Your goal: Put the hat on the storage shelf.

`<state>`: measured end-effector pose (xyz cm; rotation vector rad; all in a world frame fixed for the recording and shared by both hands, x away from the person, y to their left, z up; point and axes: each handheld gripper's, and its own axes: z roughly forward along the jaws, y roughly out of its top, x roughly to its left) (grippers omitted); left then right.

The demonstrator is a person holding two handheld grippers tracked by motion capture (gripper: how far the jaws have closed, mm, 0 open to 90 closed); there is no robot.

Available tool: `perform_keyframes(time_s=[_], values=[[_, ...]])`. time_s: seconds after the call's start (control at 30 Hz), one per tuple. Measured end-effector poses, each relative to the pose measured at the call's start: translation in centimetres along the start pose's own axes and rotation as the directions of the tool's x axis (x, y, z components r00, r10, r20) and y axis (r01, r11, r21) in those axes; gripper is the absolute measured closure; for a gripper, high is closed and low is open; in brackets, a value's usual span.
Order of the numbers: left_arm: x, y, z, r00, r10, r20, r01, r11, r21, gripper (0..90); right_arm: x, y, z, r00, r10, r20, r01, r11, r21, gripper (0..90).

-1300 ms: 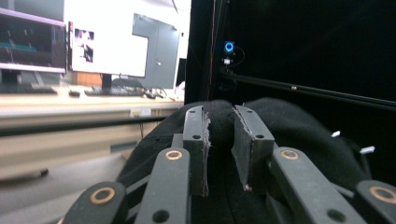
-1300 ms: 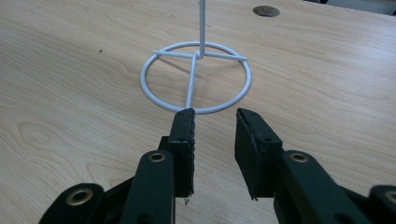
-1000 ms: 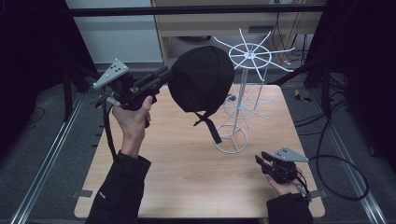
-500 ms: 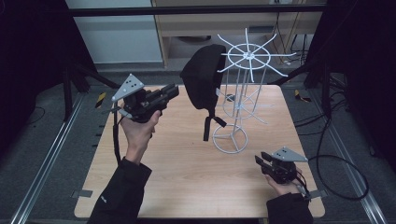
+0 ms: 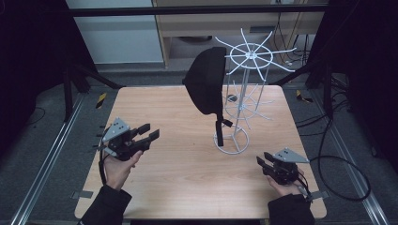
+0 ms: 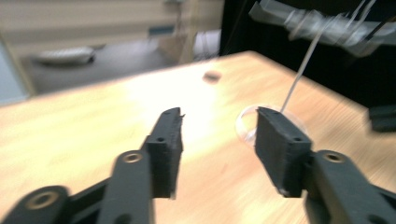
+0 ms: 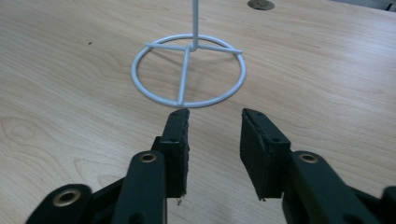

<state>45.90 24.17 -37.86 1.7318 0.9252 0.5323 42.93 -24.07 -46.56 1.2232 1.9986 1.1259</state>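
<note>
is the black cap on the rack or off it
On it. The black cap hangs from an upper arm of the white wire rack, its strap dangling above the table; neither hand-held gripper touches it.

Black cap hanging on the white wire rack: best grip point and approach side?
Probably the lower rear edge of the black fabric cap, just above its dangling strap. It hangs from an upper spoke of the white wire rack, on the side facing the open left gripper. Come from that side and lift up and off, so the jaws stay clear of the spokes.
</note>
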Motion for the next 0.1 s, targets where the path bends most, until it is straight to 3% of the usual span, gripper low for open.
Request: perform_keyframes(time_s=[0.1], values=[[0.7,-3.1,-0.4,0.9992,-0.004,-0.039,0.007,0.9973,0.073,40.6,-0.2,-0.1,0.0,0.9997,0.017,0.017,-0.017,1.000,-0.008,54.0]])
